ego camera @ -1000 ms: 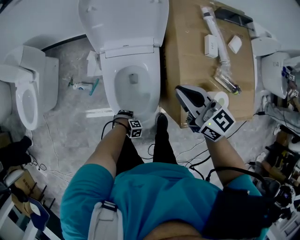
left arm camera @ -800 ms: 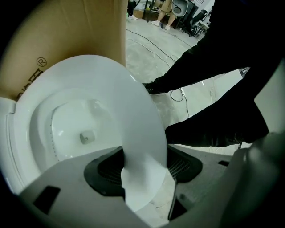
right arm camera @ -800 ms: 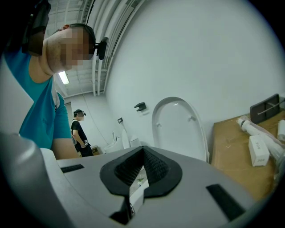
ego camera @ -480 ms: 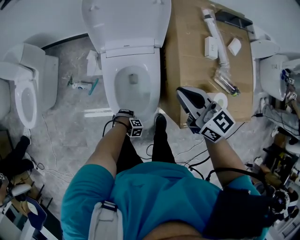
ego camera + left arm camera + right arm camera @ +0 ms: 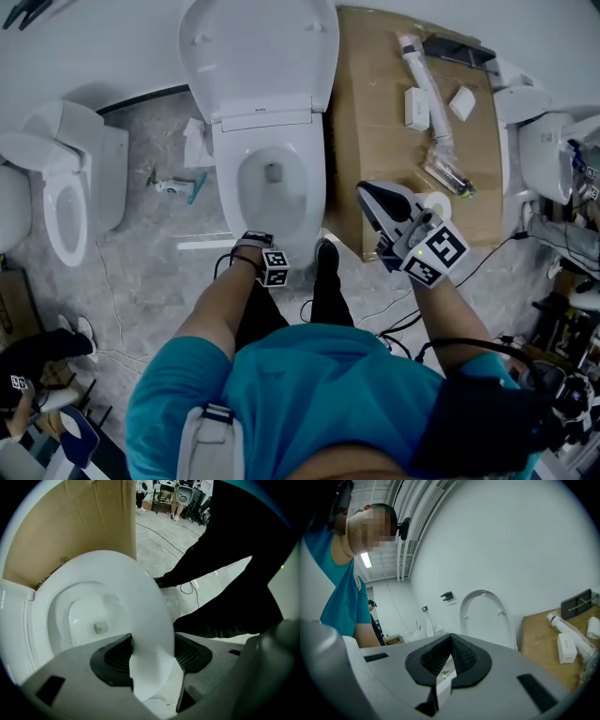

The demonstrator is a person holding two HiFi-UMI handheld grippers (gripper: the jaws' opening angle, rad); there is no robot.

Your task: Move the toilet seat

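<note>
Toilet seat (image 5: 146, 603), glossy white, smooth rounded oval

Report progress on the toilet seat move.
Done: lid stands up; left gripper straddles the front rim of the toilet seat. In hand: its fingers have just been closing and look clamped on that rim. Left: swinging the seat up. Right gripper idle, shut, empty.

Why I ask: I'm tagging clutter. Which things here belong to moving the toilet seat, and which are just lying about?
For the job: toilet seat; raised lid; left gripper, whose jaws have just been closing, now clamped on the seat's front edge.

Lying about: cardboard sheet; white pipe; small white box; white roll; second toilet; tube on the floor; right gripper, shut and empty.
</note>
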